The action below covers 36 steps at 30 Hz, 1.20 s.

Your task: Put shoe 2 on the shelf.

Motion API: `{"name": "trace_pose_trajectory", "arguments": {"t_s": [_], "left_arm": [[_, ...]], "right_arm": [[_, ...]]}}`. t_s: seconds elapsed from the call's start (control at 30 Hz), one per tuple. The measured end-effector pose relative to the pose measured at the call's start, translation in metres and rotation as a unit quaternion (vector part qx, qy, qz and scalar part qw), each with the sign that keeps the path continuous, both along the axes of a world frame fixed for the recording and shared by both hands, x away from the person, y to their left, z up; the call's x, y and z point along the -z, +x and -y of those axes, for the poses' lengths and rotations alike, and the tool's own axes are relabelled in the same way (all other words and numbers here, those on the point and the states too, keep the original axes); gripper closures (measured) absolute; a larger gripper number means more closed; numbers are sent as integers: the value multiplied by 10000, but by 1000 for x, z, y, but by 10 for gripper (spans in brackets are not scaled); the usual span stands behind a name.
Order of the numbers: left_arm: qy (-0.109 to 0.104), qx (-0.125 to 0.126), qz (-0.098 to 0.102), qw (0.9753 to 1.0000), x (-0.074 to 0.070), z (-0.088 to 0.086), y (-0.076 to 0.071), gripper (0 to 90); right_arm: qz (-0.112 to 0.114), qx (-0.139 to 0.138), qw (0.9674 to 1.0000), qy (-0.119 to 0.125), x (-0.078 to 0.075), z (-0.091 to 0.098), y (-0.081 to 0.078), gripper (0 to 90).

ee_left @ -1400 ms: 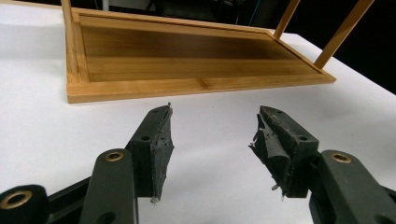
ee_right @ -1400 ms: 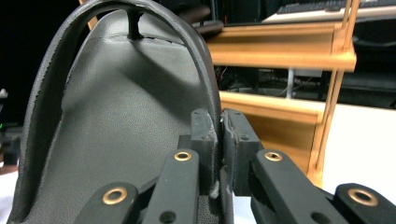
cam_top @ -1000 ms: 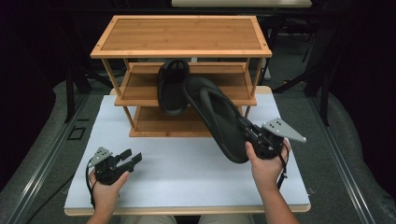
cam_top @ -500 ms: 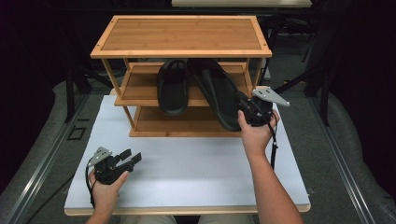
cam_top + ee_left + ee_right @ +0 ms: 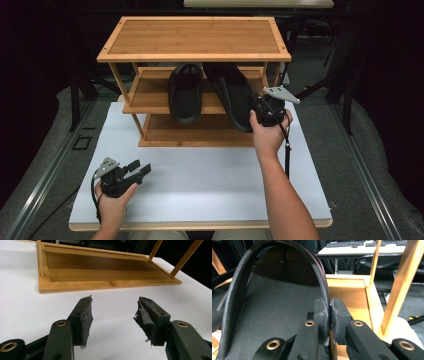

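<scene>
Sandal [image 5: 235,95] on rack [image 5: 150,95] middle shelf, right fingers [image 5: 322,315] clamped on strap; left fingers [image 5: 83,315] apart.

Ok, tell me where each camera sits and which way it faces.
High view: above the person's side, looking forward and down on the table and rack; both forearms, left gripper, right gripper.
Left gripper view: on the left gripper, low over the table, facing the rack's bottom shelf; open jaws.
Right gripper view: on the right gripper, facing the rack's middle shelf; jaws shut on the sandal strap.
Shared: high and right gripper views both show that sandal.
</scene>
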<state>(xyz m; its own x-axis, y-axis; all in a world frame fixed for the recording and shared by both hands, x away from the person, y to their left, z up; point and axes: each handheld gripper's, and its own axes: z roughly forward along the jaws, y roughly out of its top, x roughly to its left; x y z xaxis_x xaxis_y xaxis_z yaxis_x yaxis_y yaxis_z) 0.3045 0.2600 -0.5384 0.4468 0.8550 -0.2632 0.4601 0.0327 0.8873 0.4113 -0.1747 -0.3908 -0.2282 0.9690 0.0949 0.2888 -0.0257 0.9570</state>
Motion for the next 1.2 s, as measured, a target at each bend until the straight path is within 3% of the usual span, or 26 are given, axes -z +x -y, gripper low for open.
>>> {"name": "trace_pose_trajectory", "arguments": {"t_s": [0.13,0.23,0.5,0.53,0.6,0.73,0.8,0.93,0.97,1.0,1.17,1.2], "left_arm": [[-7,5,2,10000,0,1,1,454],[2,4,3,10000,1,2,1,454],[60,18,3,10000,0,2,1,454],[82,23,16,10000,0,3,0,453],[119,14,58,9999,-1,3,0,453],[-57,19,-3,10000,-2,3,2,451],[31,42,49,10000,-6,5,3,451],[-51,107,207,9997,-22,10,8,451],[-68,127,263,9996,-26,12,9,451],[-67,170,290,9994,-30,14,11,450],[-80,267,326,9991,-54,24,24,437],[-96,310,350,9989,-66,28,29,429]], "right_arm": [[-152,48,9999,58,5,1,3,822],[-133,45,9999,88,6,1,3,814],[-2,-417,9982,423,2,2,1,631],[145,-393,9985,339,-2,2,-3,606],[177,-432,9984,317,-3,3,-5,595],[256,-658,9973,221,-11,12,-21,550],[251,-713,9969,213,-11,15,-25,548],[292,-906,9954,67,-9,30,-51,531],[292,-906,9954,67,-9,30,-51,531],[243,-998,9946,121,-7,37,-60,522],[28,-1228,9921,267,-1,44,-71,506],[-22,-1237,9920,236,1,46,-74,506]]}}
